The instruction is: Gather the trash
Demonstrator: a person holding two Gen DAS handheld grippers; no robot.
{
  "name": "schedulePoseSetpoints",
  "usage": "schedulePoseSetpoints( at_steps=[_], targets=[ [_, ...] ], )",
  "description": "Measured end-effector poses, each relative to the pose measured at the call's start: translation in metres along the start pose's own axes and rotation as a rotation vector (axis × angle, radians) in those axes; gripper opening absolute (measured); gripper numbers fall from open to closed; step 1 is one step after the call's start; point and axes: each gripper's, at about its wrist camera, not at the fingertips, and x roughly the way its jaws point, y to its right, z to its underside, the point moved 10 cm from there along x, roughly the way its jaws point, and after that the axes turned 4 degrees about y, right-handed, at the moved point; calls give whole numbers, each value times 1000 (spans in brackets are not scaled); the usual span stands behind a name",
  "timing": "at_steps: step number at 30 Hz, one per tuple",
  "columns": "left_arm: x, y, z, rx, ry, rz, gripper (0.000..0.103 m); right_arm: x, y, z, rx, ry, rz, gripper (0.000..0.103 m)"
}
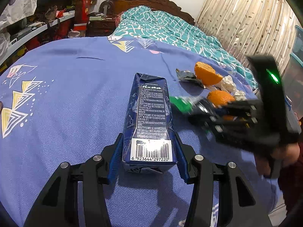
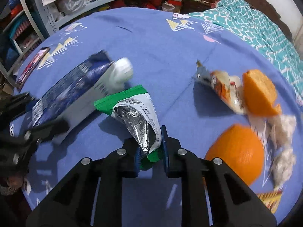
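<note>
The milk carton is held at its barcode end between the blue pads of the left gripper, jaws closed narrowly onto its two sides; its long axis runs straight ahead from the jaws, the folded top pointing away over the blue bedsheet. In the right wrist view a green and silver wrapper is pinched between the nearly closed jaws of the right gripper, its torn end sticking forward and up, just beside the carton's flank. Both grippers are thus judged to be loaded, so the coming move seems to turn on carrying, not reaching. To the right of the right gripper, near it, lie an orange peel and crumpled tissues; further off, a second peel and another snack wrapper are seen. These remaining pieces lie nearer the right gripper than the left.
</note>
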Motion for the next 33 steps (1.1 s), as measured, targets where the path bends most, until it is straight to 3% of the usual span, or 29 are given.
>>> schedulePoseSetpoints(
  at_steps=[6, 15, 28, 31, 33],
  targets=[
    [-1, 0, 1, 9, 0, -8, 48, -31, -3, 33, 95, 53, -15, 20],
    [0, 1, 2, 26, 0, -22, 48, -60, 24, 82, 287, 106, 41, 20],
    [5, 0, 5, 30, -29, -47, 57, -62, 26, 92, 299, 150, 81, 24],
    [6, -2, 6, 26, -35, -53, 59, -62, 22, 91, 292, 159, 65, 31],
    [6, -3, 6, 23, -40, -54, 61, -62, 18, 91, 274, 163, 66, 49]
  ],
)
